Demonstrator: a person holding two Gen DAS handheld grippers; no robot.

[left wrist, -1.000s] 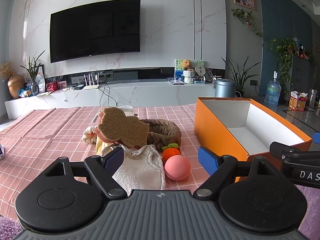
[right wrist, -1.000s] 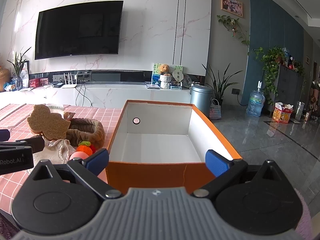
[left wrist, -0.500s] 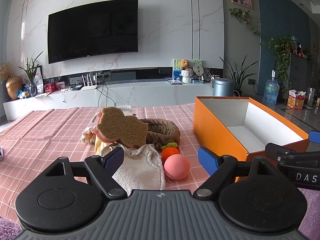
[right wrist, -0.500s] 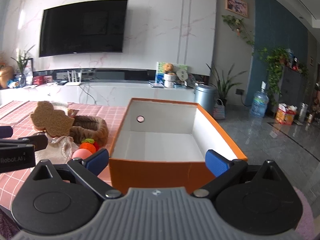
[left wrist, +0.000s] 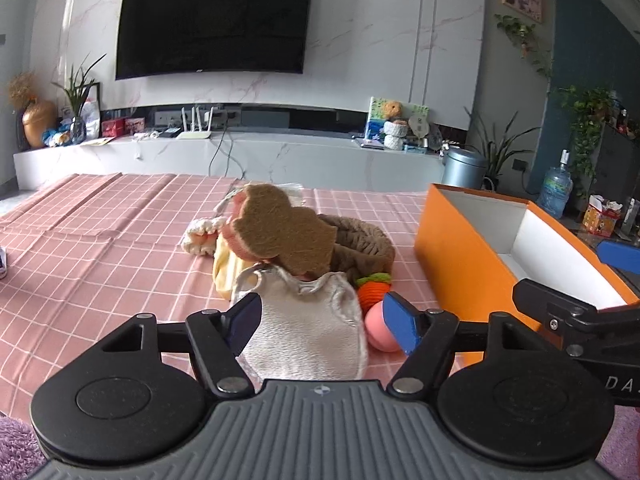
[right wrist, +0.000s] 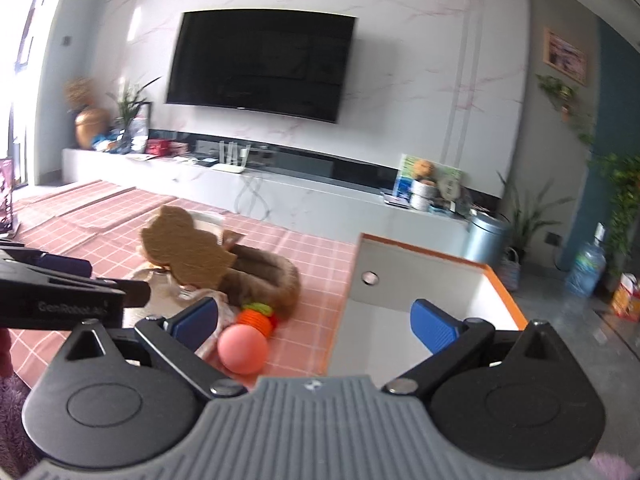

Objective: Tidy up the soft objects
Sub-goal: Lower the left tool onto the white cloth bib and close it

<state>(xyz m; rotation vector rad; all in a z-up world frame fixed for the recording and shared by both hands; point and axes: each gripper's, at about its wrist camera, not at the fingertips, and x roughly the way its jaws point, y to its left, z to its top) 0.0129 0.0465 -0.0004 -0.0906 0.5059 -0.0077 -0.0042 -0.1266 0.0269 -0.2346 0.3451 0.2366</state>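
Note:
A pile of soft things lies on the pink checked tablecloth (left wrist: 100,248): a brown duck-shaped sponge (left wrist: 286,232) (right wrist: 186,248), a brown braided ring (left wrist: 364,242) (right wrist: 272,276), a white cloth pouch (left wrist: 312,320), an orange knitted carrot (left wrist: 374,290) (right wrist: 256,318) and a pink ball (left wrist: 380,332) (right wrist: 242,348). An empty orange box (left wrist: 460,256) (right wrist: 424,276) stands to the right. My left gripper (left wrist: 322,322) is open, its fingers on either side of the pouch. My right gripper (right wrist: 314,320) is open and empty, between ball and box.
A cream knitted item (left wrist: 200,236) and a yellow cloth (left wrist: 226,270) lie at the pile's left. Behind the table are a white TV bench (left wrist: 280,156) and a wall TV (left wrist: 214,22). A purple rug (left wrist: 16,440) shows below the table's near edge.
My left gripper has moved forward and left, so that it brackets the white pouch. My right gripper has swung left, from facing the box toward the pile and ball.

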